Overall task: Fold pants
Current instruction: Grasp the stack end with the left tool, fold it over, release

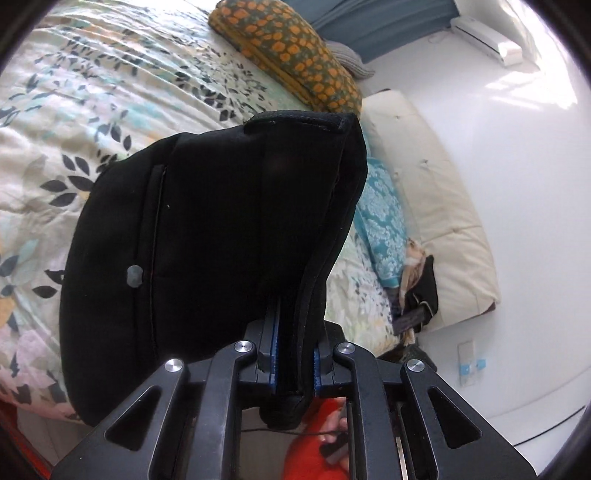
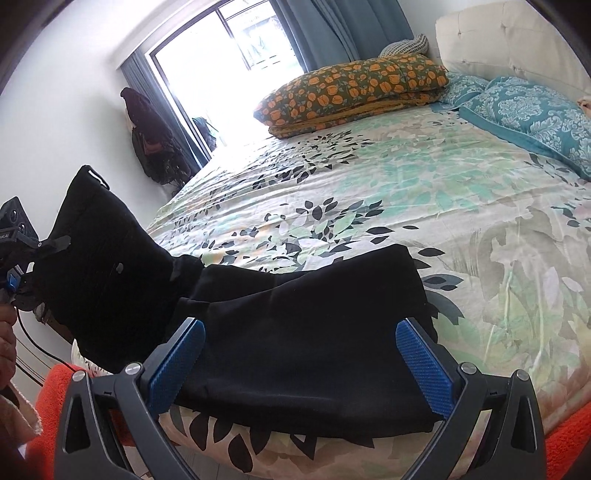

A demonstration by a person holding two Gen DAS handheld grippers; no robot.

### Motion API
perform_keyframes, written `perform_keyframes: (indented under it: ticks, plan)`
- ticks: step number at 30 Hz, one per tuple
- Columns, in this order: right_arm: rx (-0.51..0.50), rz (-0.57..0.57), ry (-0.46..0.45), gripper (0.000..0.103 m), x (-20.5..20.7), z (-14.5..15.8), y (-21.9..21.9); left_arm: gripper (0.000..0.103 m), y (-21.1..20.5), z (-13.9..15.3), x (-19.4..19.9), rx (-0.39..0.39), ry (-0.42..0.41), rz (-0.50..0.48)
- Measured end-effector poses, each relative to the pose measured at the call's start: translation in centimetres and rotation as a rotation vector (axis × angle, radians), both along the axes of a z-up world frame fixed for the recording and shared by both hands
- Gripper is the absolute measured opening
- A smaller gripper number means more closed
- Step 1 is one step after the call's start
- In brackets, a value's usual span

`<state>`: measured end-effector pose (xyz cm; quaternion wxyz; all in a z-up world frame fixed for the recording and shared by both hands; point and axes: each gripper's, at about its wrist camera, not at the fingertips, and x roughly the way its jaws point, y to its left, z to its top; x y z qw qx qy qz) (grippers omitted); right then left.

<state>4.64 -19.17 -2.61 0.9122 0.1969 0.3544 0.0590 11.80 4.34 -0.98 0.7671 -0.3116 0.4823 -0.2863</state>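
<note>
1. I saw the black pants [image 2: 295, 332] lying partly on the near edge of the bed [image 2: 406, 192], on its floral cover, with the leg portion spread flat across the corner.
2. The other end of the pants [image 1: 207, 266] was lifted off the bed and hung in the air; a seam line and a small grey button showed on that raised fabric in the left wrist view.
3. The left gripper [image 1: 293, 354] had its jaws pressed together on a folded edge of the pants, with the cloth running up between the blue pads.
4. In the right wrist view, the left gripper [image 2: 16, 258] appeared at the far left, holding the raised end of the pants above the bed edge.
5. The right gripper [image 2: 299, 365] had its jaws spread wide, one blue pad on each side of the flat leg portion. I could not tell whether the pads touched the fabric.
6. An orange-flowered folded blanket [image 2: 354, 88] lay at the far side of the bed, with teal patterned pillows [image 2: 528, 110] against the cream headboard [image 2: 498, 40].
7. Blue curtains [image 2: 343, 29] framed a bright window [image 2: 221, 70], and an air conditioner [image 1: 487, 37] sat on the white wall.
</note>
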Motion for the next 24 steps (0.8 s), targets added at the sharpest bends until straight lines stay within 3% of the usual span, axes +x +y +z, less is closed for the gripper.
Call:
perform_keyframes:
  ticks: [4,6,9,10,11,13,16,20,21,24]
  plan:
    - [0.045,-0.058,0.005,0.103,-0.7,-0.2,-2.0,0.012,-7.8,-3.8,1.0,0.202,-0.044,-0.073]
    - [0.074,-0.084,0.008,0.103,-1.1,-0.3,-3.0,0.018,-10.4,-6.6,1.2,0.29,-0.027,-0.147]
    - [0.131,-0.117,0.01,0.103,-1.8,-0.6,-4.5,0.023,-12.1,-9.3,0.9,0.318,0.057,-0.21]
    - [0.152,-0.127,0.01,0.103,-2.0,-0.7,-5.0,0.029,-11.8,-9.0,0.4,0.286,0.054,-0.208]
    - [0.176,-0.136,0.01,0.103,-2.1,-0.9,-5.6,0.047,-11.2,-8.3,-0.3,0.251,0.044,-0.206]
    - [0.235,-0.145,0.005,0.103,-2.3,-1.2,-6.4,0.067,-9.5,-6.0,-1.6,0.215,-0.009,-0.184]
    - [0.377,-0.09,-0.02,0.103,-1.8,-1.7,-6.9,0.068,-5.9,-2.8,-2.1,0.231,-0.099,-0.141]
    - [0.61,0.087,0.028,0.103,0.7,-3.5,-4.8,0.068,0.5,-1.7,-2.2,0.278,-0.122,0.009]
    - [0.615,0.126,0.068,0.103,1.6,-4.1,-3.8,0.068,1.7,-2.1,-2.1,0.288,-0.114,0.049]
    - [0.463,0.182,0.19,0.103,4.0,-5.3,-0.5,0.068,5.4,-4.1,-2.9,0.305,-0.072,0.148]
